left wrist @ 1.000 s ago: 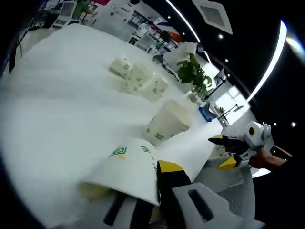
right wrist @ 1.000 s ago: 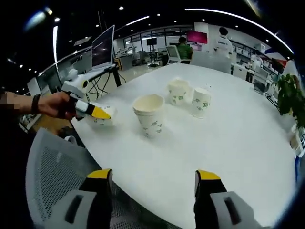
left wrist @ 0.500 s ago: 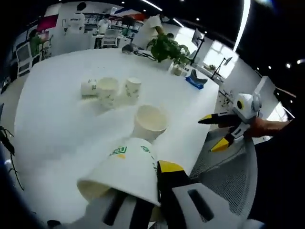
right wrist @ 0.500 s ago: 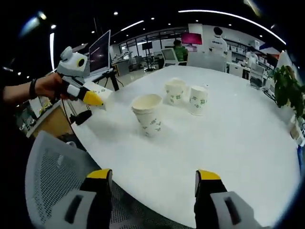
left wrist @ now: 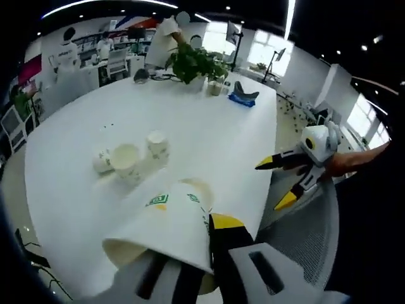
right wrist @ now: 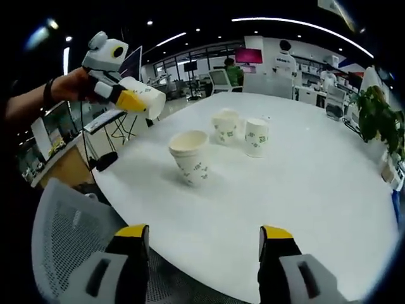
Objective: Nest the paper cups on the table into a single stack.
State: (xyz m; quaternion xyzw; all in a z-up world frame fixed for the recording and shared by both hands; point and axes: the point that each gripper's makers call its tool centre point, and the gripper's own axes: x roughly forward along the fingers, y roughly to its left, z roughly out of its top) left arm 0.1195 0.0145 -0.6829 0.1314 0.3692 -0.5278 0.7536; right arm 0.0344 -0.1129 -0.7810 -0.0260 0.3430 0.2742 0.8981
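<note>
In the right gripper view, the left tool (right wrist: 136, 100) is clenched on a paper cup (right wrist: 144, 95) lifted above the near-left edge of the white desk (right wrist: 304, 196). Right of it, a cup stack (right wrist: 190, 157) stands upright on the desk, with two more cups (right wrist: 226, 126) just beyond it. The right tool (right wrist: 204, 235) hangs released over the desk's near edge, its jaws spread with nothing between them.

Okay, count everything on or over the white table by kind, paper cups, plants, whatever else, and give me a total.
White paper cups with green print resting on the white table, nearest one counted as one: 4
Held paper cup in the left tool: 1
Green potted plant: 1
Blue object: 1
Total: 7
</note>
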